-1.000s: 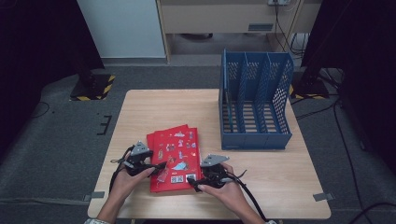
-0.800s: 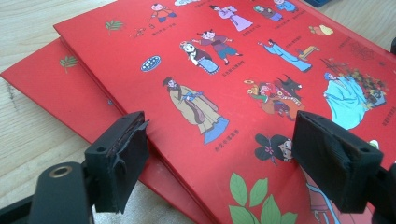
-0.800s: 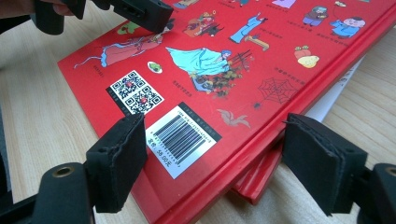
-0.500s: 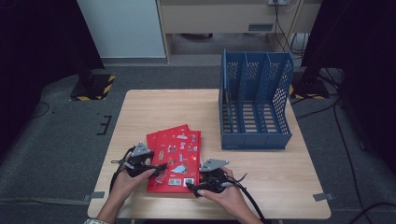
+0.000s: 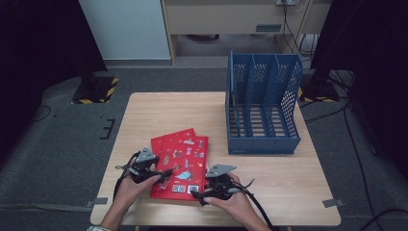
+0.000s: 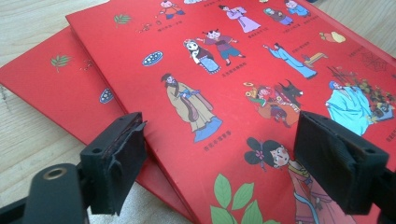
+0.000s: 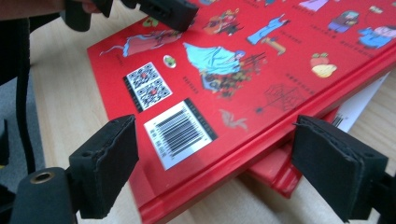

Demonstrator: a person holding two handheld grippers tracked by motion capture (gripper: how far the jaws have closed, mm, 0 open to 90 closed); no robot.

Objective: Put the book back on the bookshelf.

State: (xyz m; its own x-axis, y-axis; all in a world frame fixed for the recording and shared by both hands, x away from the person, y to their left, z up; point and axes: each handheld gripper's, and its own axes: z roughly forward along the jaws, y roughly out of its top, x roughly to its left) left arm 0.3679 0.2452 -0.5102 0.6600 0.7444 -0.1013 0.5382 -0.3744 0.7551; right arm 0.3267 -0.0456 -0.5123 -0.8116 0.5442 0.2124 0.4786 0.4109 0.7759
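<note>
Since the earlier frame, we are seeing both hands staying put while both sets of jaws have just been opening. The left gripper (image 5: 166, 173) and right gripper (image 5: 197, 195) are standing apart, straddling the top red book (image 5: 182, 161) without clamping it. The book is lying stacked on another red book (image 6: 56, 88) at the table's (image 5: 159, 110) near edge.

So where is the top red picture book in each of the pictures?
High view: the top red picture book lies near the table's front edge, between the left gripper and the right gripper.
Left gripper view: its cartoon cover spreads above the open jaws.
Right gripper view: its corner lies between the open jaws.
Shared landmark: the white barcode label.
</note>
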